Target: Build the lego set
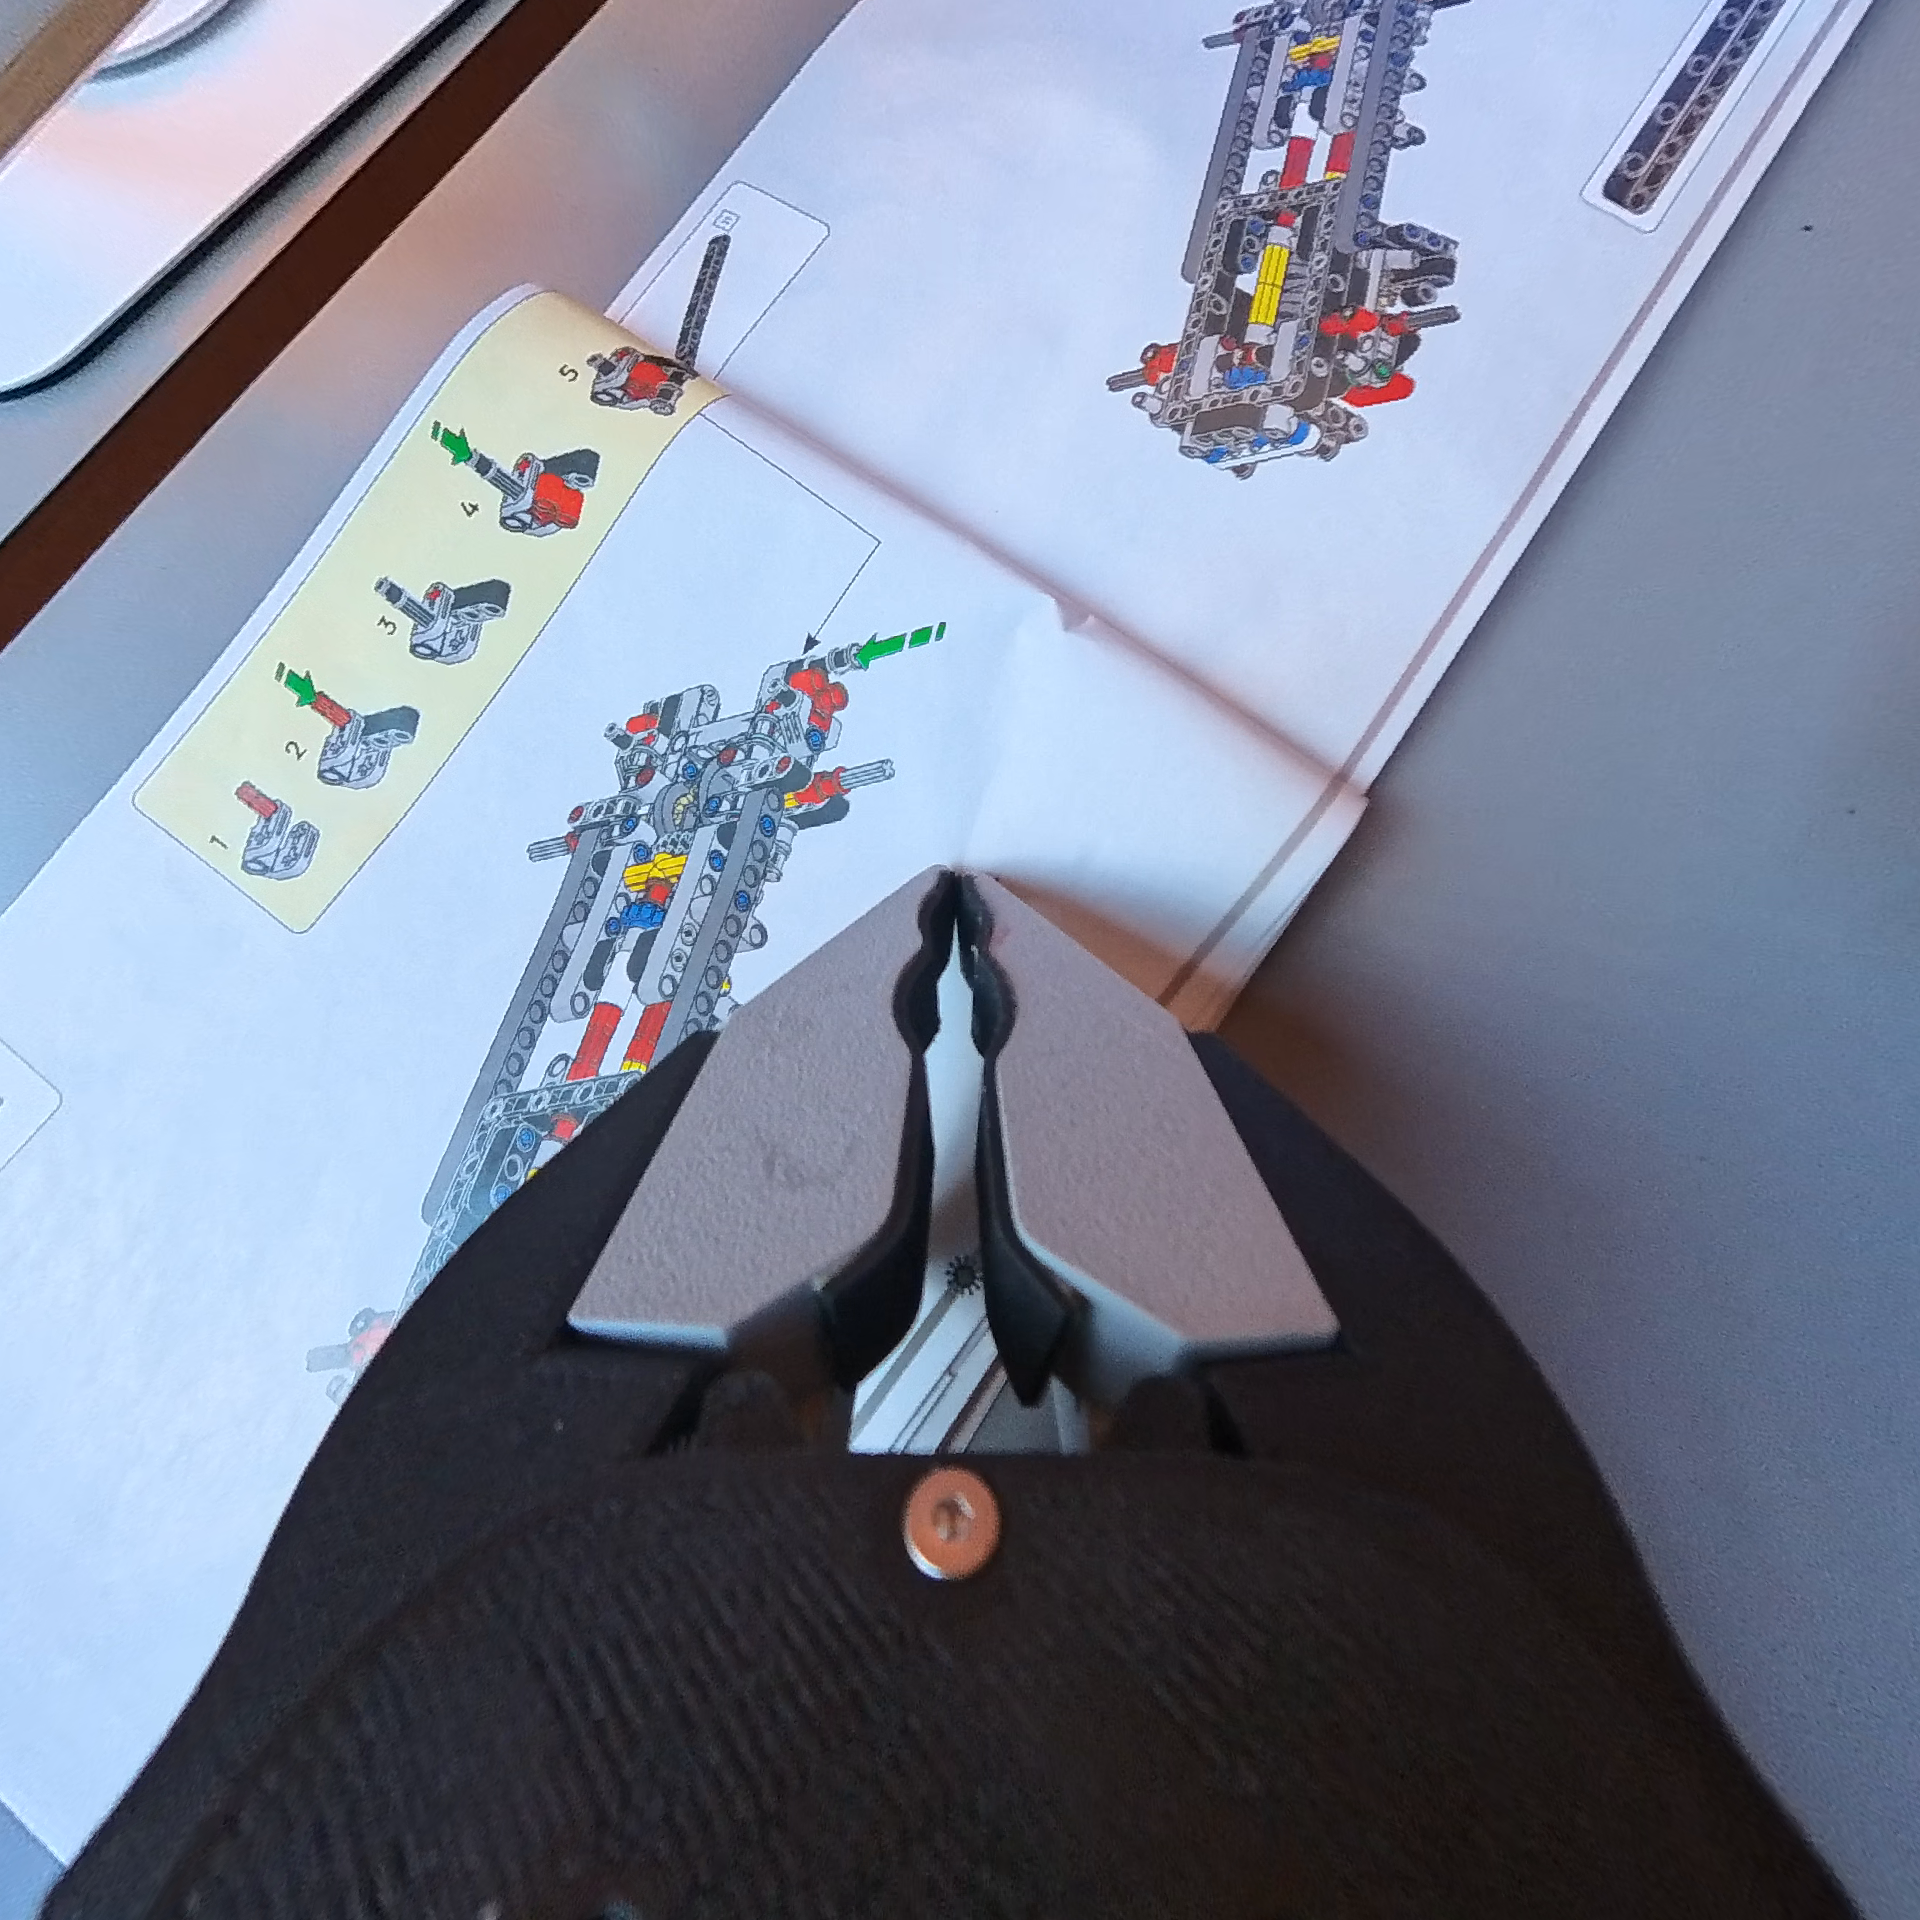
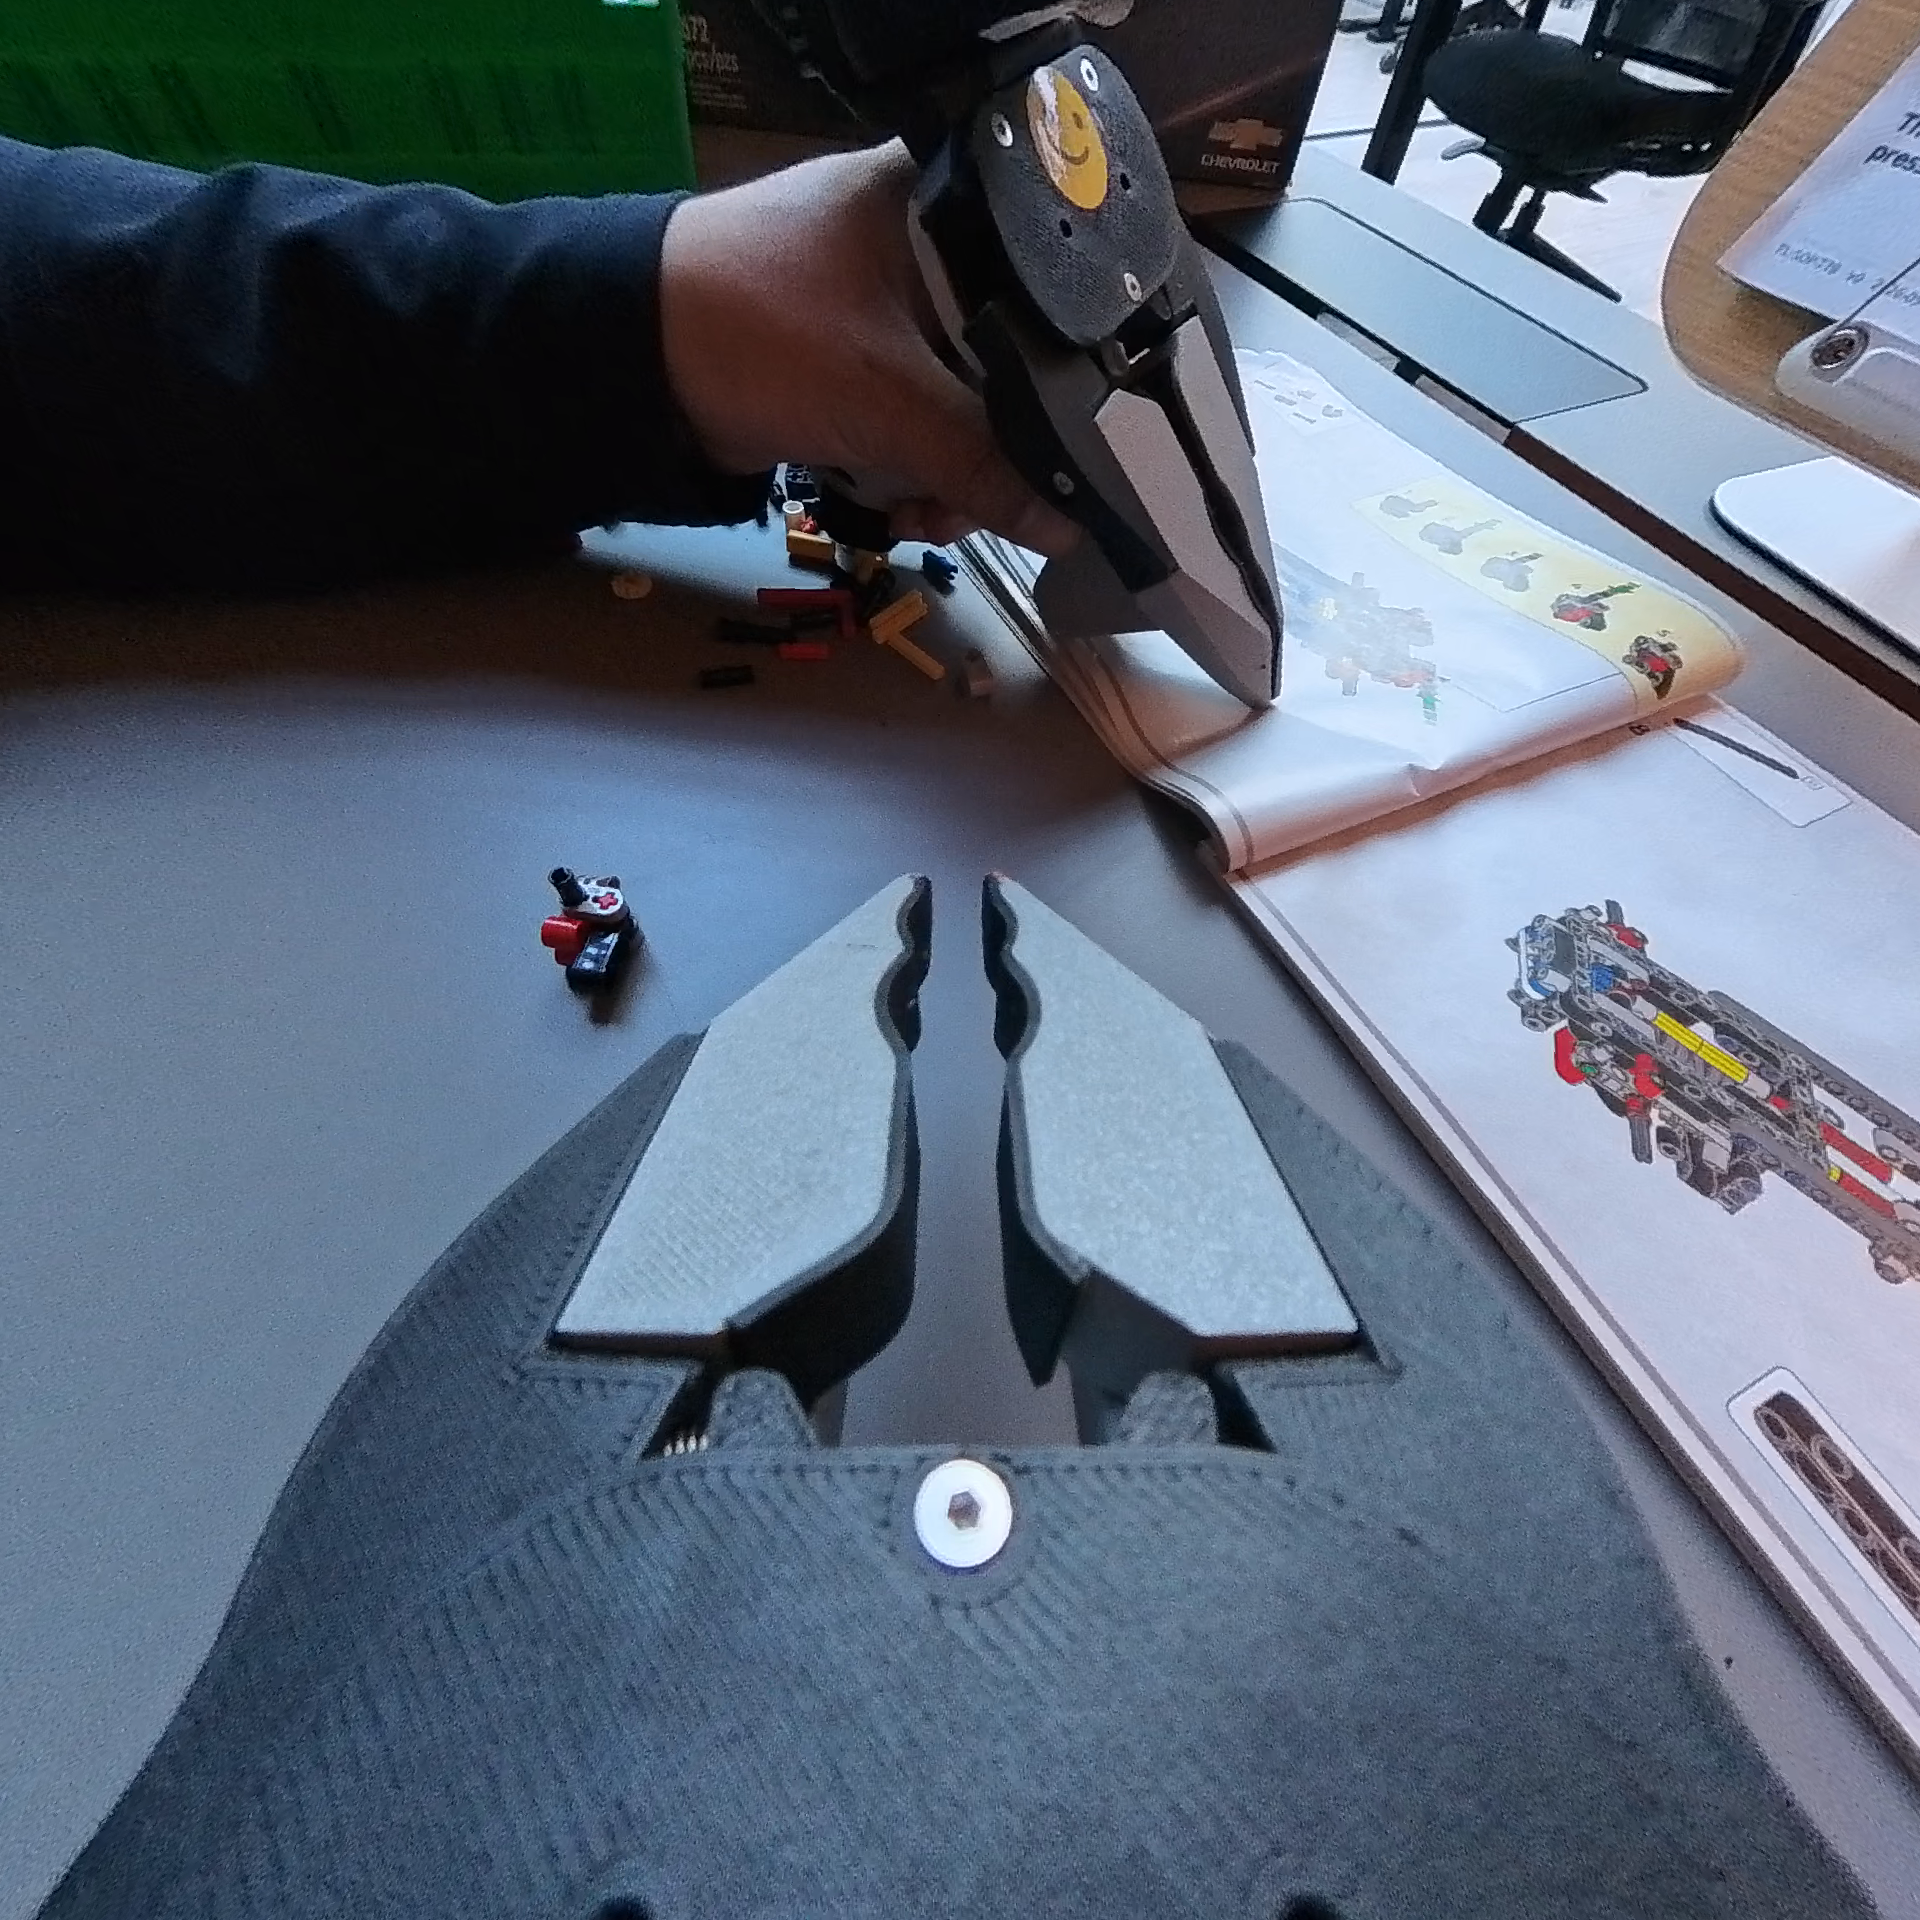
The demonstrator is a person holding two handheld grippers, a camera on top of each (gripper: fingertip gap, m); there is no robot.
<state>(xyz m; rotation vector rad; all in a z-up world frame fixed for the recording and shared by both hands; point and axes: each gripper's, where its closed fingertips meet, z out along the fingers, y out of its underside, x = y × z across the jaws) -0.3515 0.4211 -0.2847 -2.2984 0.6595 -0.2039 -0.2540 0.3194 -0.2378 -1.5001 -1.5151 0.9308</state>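
Observation:
An open building-instruction booklet [image 1: 727, 582] lies on the grey table [image 1: 1662, 831]. My left gripper [image 1: 956, 883] is shut, and its tips rest on the booklet's left page near the lower edge, where a crease runs out from them. The right wrist view shows the same gripper [image 2: 1262, 691], held in a person's hand [image 2: 821, 343], pressing tips-down on that page [image 2: 1382, 717]. My right gripper [image 2: 956, 883] hovers over the bare table [image 2: 312, 1091] with its jaws a narrow gap apart and nothing between them. A small red, black and white brick assembly [image 2: 590, 930] lies to its left.
Several loose bricks [image 2: 831, 613] lie in a heap at the back near the hand. The booklet's right page [image 2: 1558, 1091] spreads to the right of my right gripper. A silver stand base [image 2: 1808, 540] and a dark box [image 2: 1236, 94] stand at the back right. My hands' fingertips stand some 15 cm from each other. The silver stand base [image 2: 1808, 540] lies some 25 cm from my left tips, 40 cm from my right tips.

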